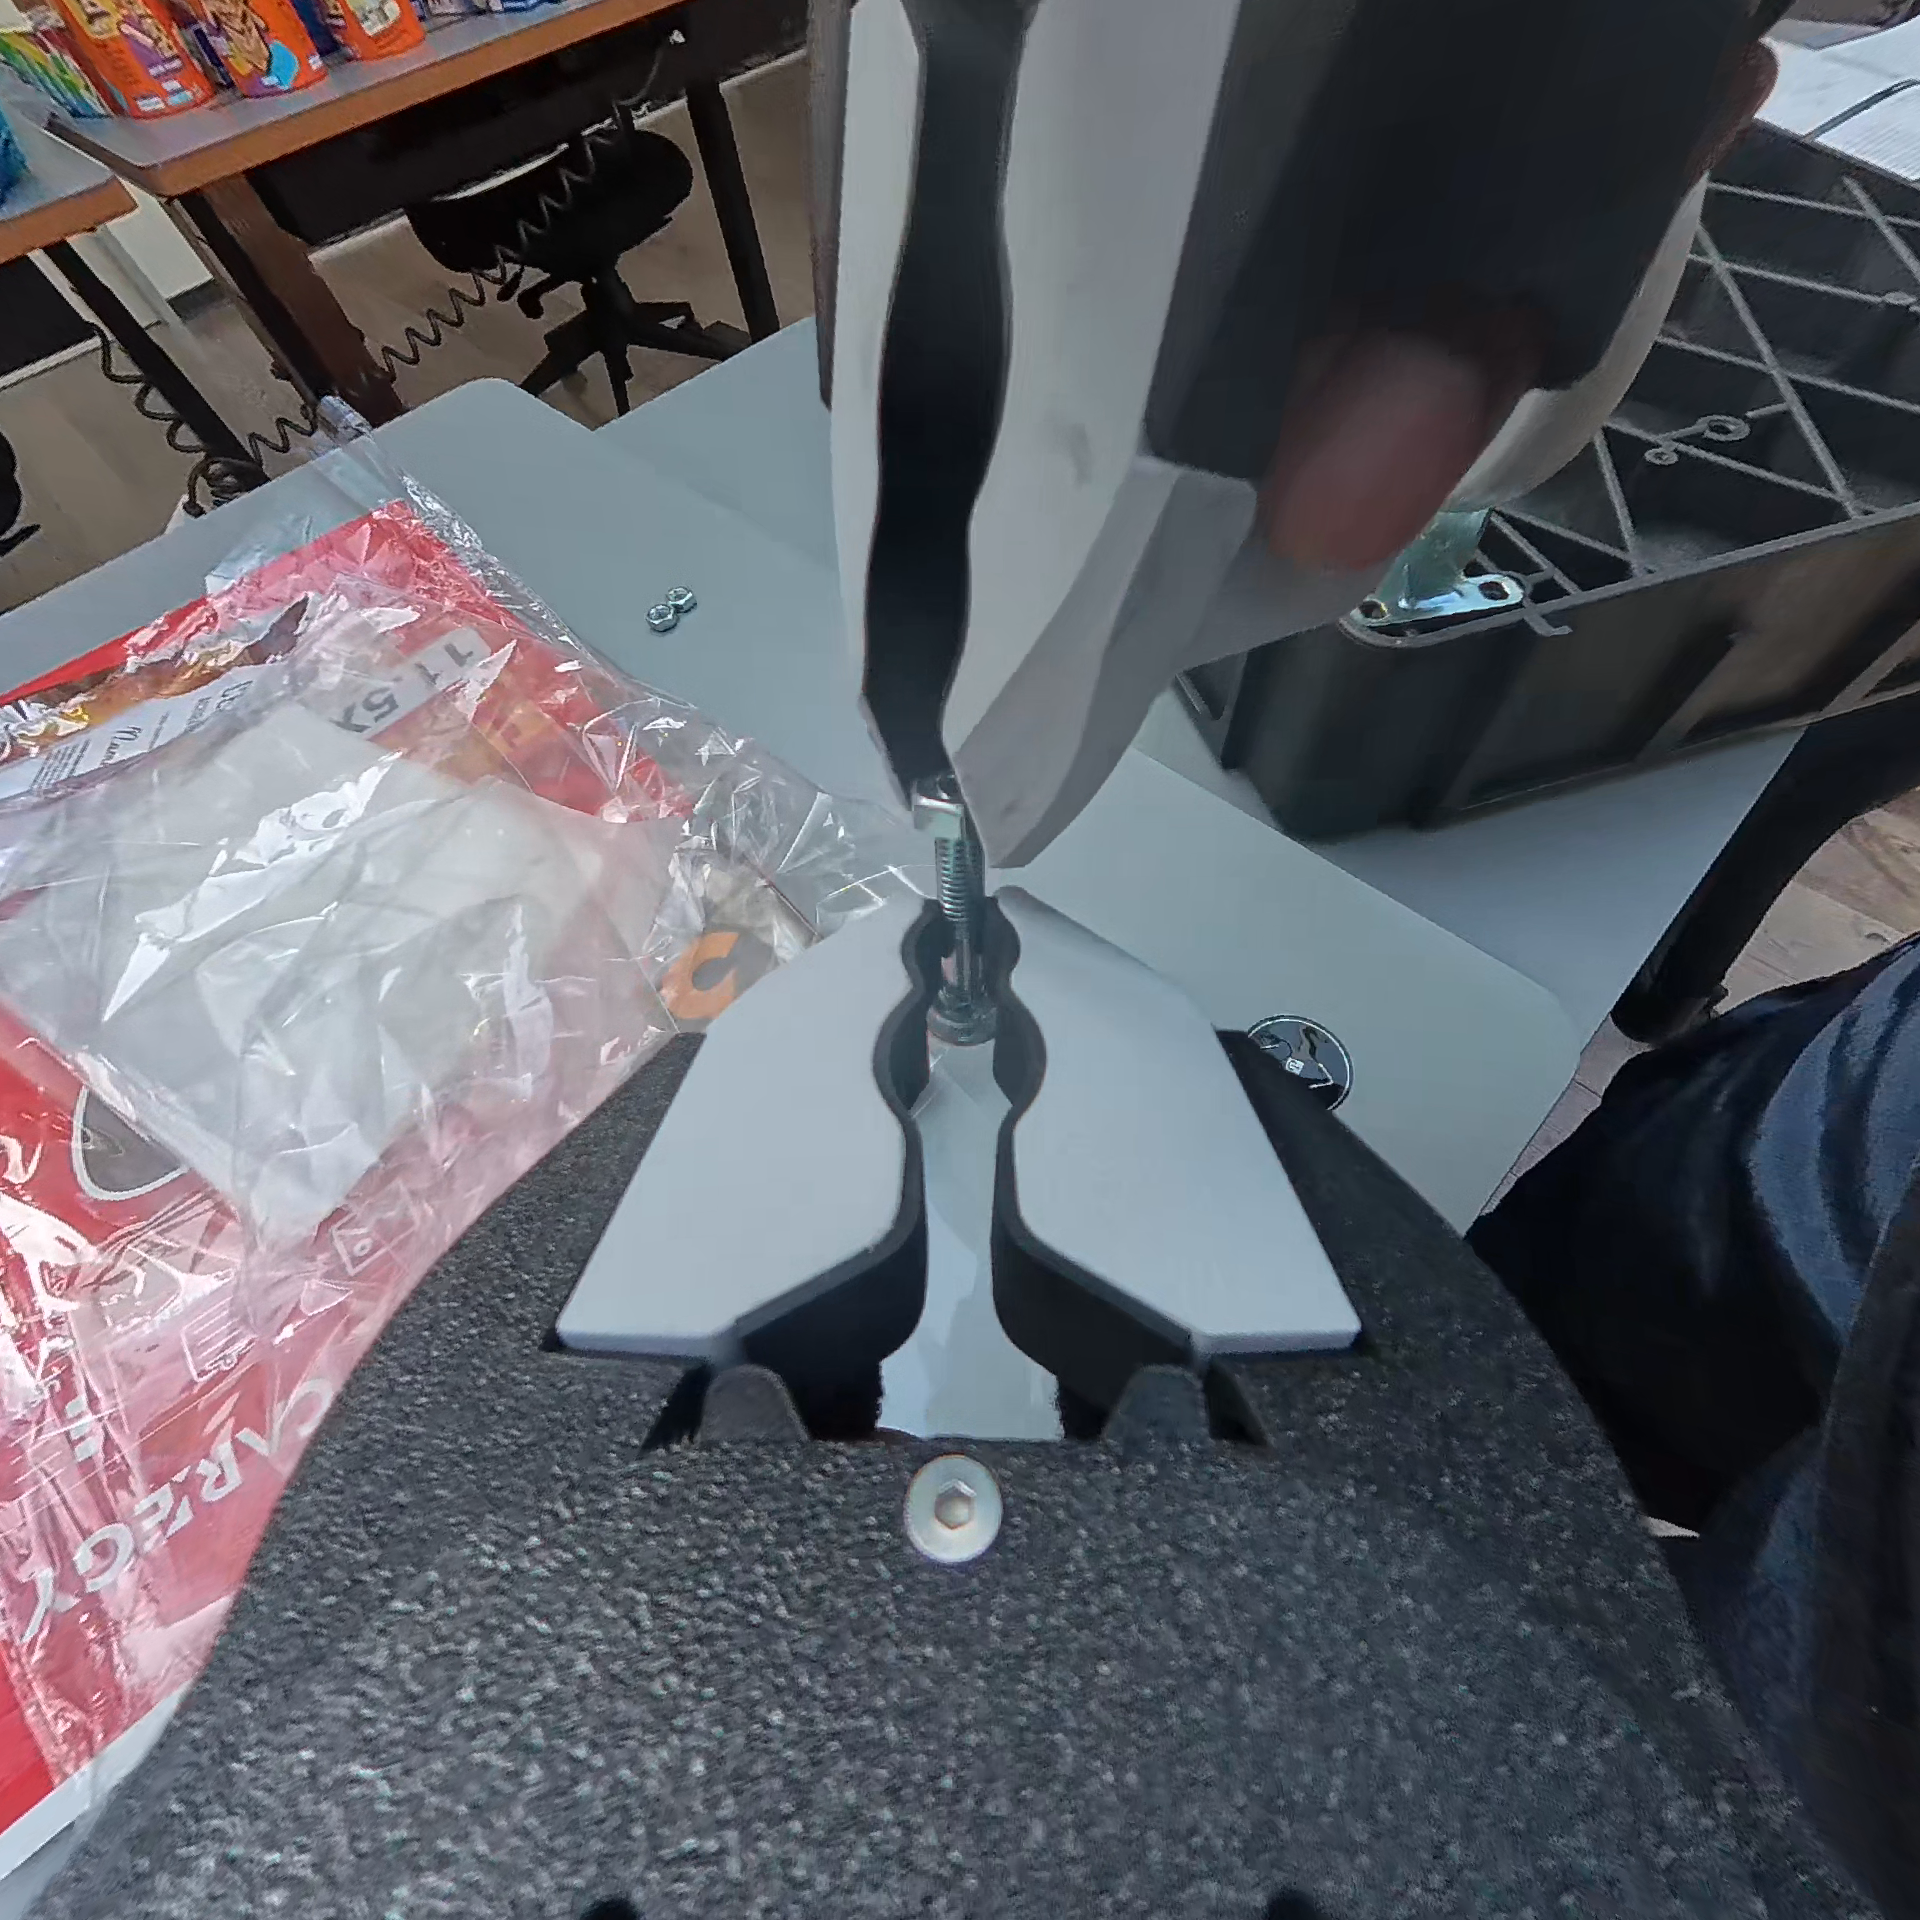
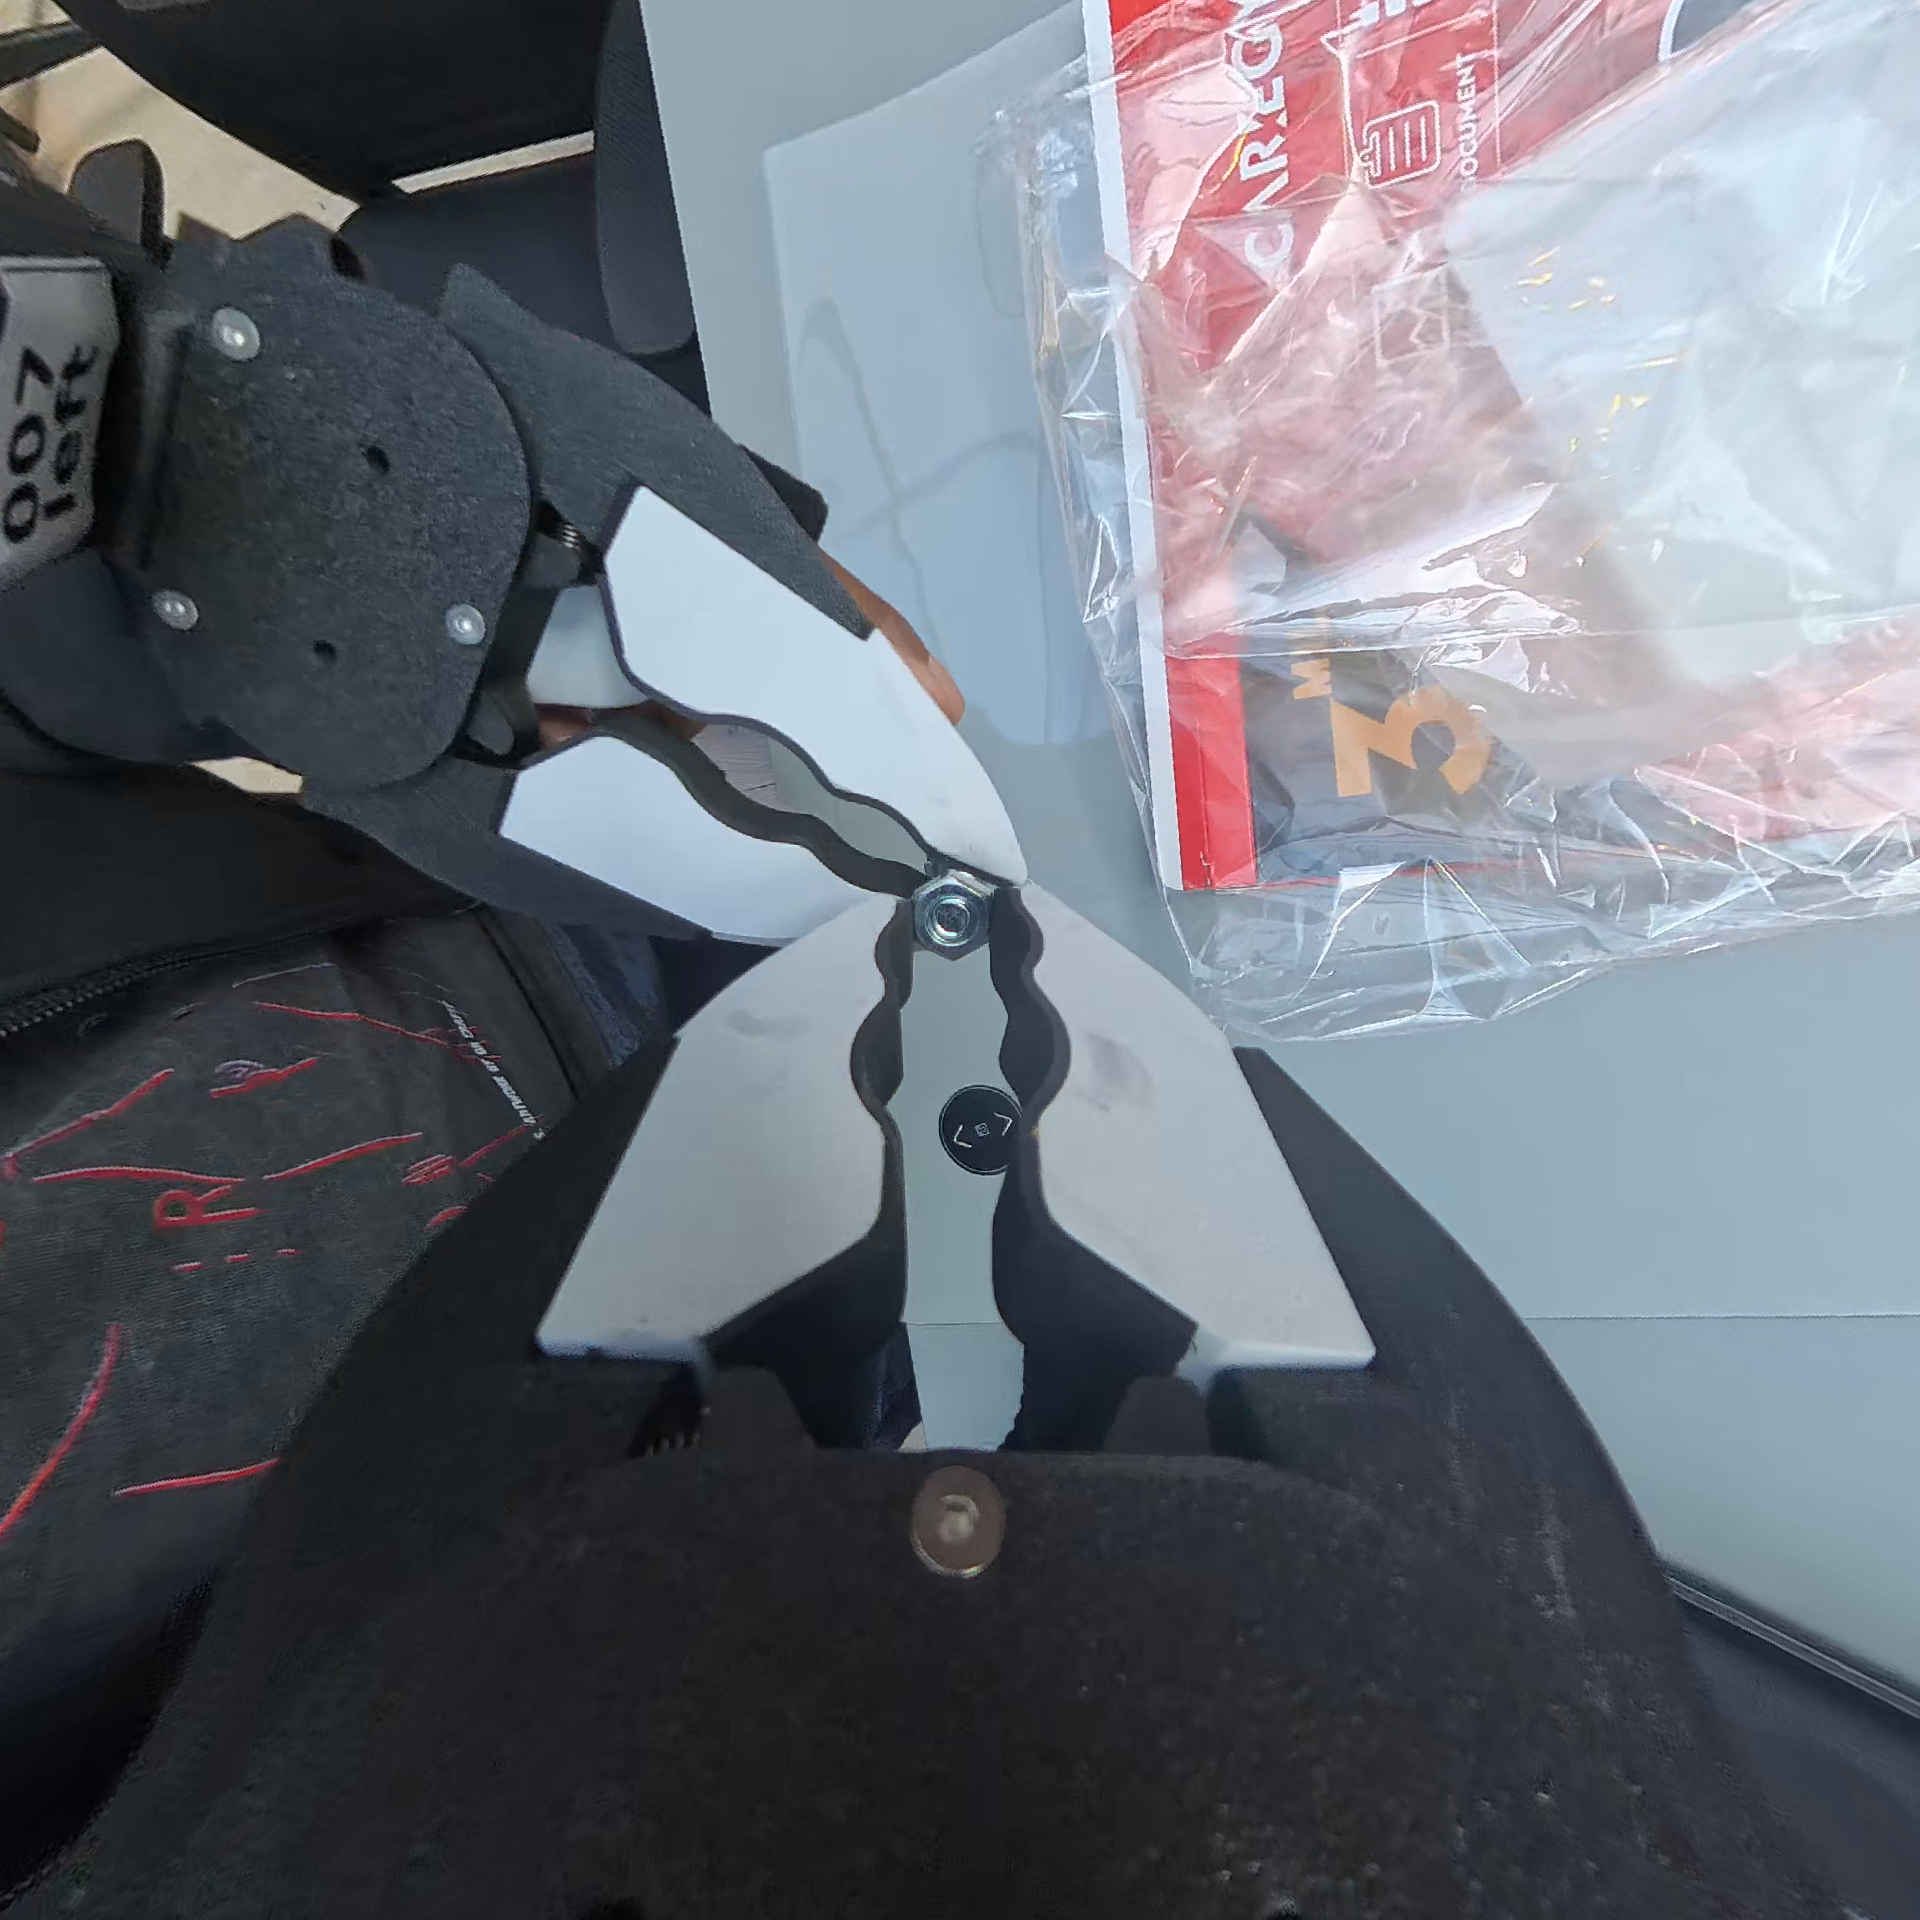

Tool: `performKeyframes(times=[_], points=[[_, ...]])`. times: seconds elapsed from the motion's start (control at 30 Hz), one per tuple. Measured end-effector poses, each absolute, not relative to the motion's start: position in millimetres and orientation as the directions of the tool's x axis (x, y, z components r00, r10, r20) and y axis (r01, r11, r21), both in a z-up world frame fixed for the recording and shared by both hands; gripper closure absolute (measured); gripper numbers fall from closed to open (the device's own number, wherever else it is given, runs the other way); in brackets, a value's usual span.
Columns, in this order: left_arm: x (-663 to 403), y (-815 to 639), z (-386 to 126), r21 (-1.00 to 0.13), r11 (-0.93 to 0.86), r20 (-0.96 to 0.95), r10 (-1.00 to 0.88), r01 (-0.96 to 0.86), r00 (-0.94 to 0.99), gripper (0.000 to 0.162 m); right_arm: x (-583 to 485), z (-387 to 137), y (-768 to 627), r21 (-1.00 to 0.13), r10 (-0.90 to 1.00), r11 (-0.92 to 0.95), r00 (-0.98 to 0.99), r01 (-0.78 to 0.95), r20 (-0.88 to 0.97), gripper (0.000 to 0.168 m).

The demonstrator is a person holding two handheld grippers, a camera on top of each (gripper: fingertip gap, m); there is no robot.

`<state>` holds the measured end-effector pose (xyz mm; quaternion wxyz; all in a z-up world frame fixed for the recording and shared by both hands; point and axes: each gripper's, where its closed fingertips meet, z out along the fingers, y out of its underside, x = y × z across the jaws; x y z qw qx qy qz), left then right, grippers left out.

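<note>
You had a crinkled clear plastic bag (image 1: 343,894) lying over a red printed package (image 2: 1340,436) on the grey table (image 1: 1351,935). Two loose nuts (image 1: 670,611) rested on the table beyond them. A black ribbed plastic crate (image 1: 1662,499) stood nearby.

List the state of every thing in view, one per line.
Left gripper: shut on bolt.
Right gripper: shut on nut.
Bolt: held by its lower end, threads exposed.
Nut: on the bolt's end.
Plastic bag: crumpled, lying on table.
Two loose nuts: resting on table.
</note>
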<state>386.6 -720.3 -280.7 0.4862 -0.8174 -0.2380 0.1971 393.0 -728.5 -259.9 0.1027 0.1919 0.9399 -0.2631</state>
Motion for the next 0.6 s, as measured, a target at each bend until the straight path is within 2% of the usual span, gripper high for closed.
performKeyframes(times=[0.1,0.23,0.27,0.33,0.4,0.47,0.57,0.6], points=[[390.9,-718.6,-281.6,-0.886,-0.422,-0.079,0.546,0.192,0.834,0.155,396.5,-260.7,-727.1,-0.473,0.204,0.826,-0.945,0.306,-0.256,0.154],[395.7,-713.6,-285.5,-0.877,-0.441,-0.068,0.506,0.191,0.86,0.155,399.9,-264.5,-722.1,-0.504,-0.07,0.863,-0.996,-0.034,-0.052,0.154],[395.7,-713.0,-287.2,-0.871,-0.452,-0.075,0.509,0.191,0.858,0.155,399.6,-266.2,-720.7,-0.493,-0.085,0.868,-0.996,-0.058,-0.032,0.154],[394.5,-712.7,-289.5,-0.861,-0.468,-0.091,0.525,0.197,0.846,0.156,399.4,-268.6,-719.6,-0.471,-0.024,0.882,-0.997,0.014,-0.074,0.152],[392.6,-714.2,-291.4,-0.851,-0.485,-0.113,0.545,0.203,0.831,0.155,399.3,-269.7,-719.7,-0.457,0.081,0.879,-0.987,0.136,-0.138,0.137],[391.2,-715.9,-292.3,-0.839,-0.506,-0.144,0.559,0.198,0.817,0.155,402.1,-269.6,-720.7,-0.444,0.173,0.859,-0.961,0.254,-0.216,0.133],[391.1,-716.8,-290.9,-0.826,-0.535,-0.19,0.558,0.176,0.808,0.155,401.8,-273.9,-717.1,-0.394,0.266,0.85,-0.93,0.35,-0.252,0.142],[392.1,-716.3,-290.6,-0.822,-0.544,-0.199,0.55,0.168,0.811,0.155,402.7,-273.8,-717.5,-0.394,0.263,0.85,-0.93,0.349,-0.257,0.151]])
